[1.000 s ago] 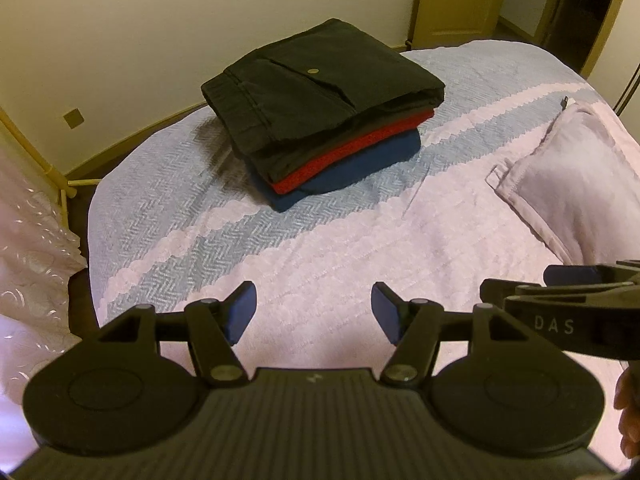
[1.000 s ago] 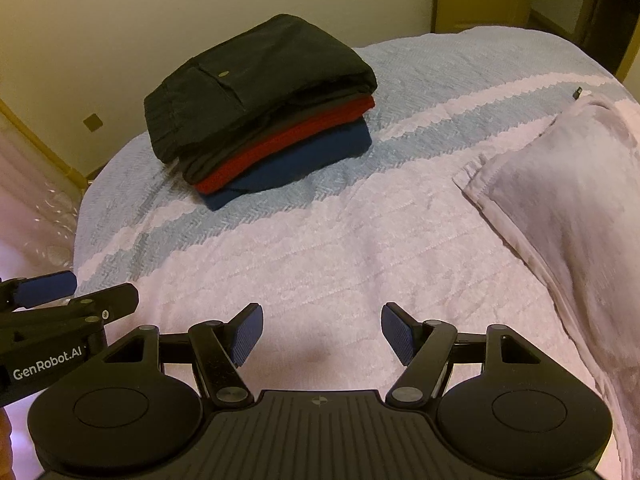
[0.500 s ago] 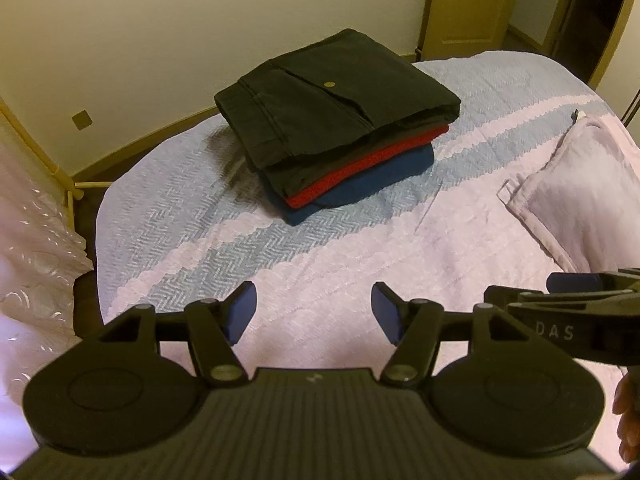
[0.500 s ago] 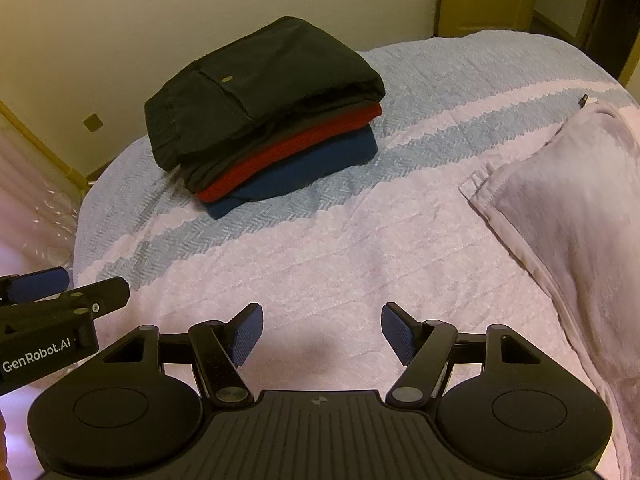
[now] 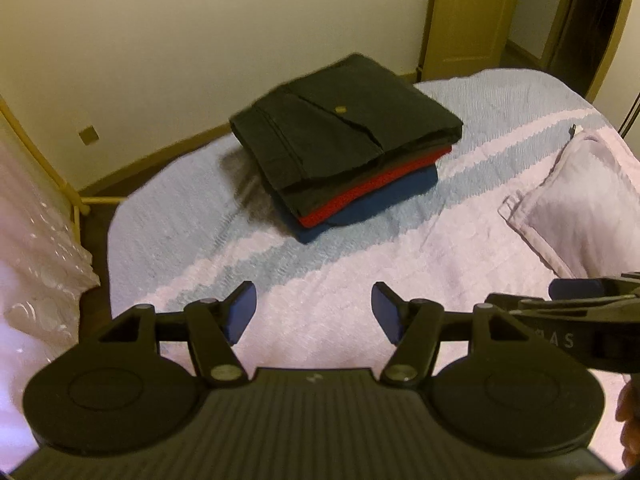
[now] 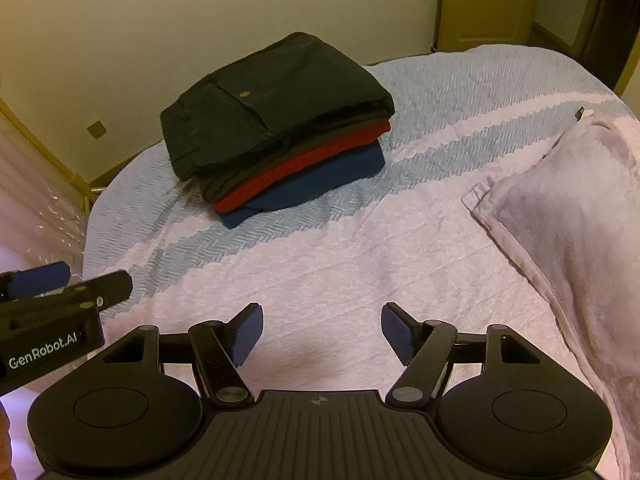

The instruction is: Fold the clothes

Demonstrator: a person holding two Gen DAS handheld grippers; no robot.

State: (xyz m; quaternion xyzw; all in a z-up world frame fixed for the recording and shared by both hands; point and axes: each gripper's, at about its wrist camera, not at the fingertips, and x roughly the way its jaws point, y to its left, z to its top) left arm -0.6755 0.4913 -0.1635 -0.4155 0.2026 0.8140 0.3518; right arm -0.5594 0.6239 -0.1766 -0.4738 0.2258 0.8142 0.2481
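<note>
A stack of folded clothes [image 5: 348, 148] [image 6: 280, 120] lies on the far part of the bed: black trousers with a buttoned pocket on top, a red garment under them, a blue one at the bottom. My left gripper [image 5: 314, 312] hangs open over the near bedspread, well short of the stack, with nothing between its blue pads. My right gripper [image 6: 322, 332] is open and empty too, side by side with the left. Each gripper shows at the edge of the other's view.
The bed [image 5: 360, 280] [image 6: 360, 264] has a pink and blue-grey quilted cover. A pale pink pillow [image 5: 580, 204] [image 6: 568, 208] lies to the right. A cream wall and a wooden door [image 5: 476, 16] stand behind. Pink fabric [image 5: 28, 248] hangs at the left over a yellow rail.
Both grippers have drawn back and up from the stack, which now sits smaller and lower in both views. Both stay open.
</note>
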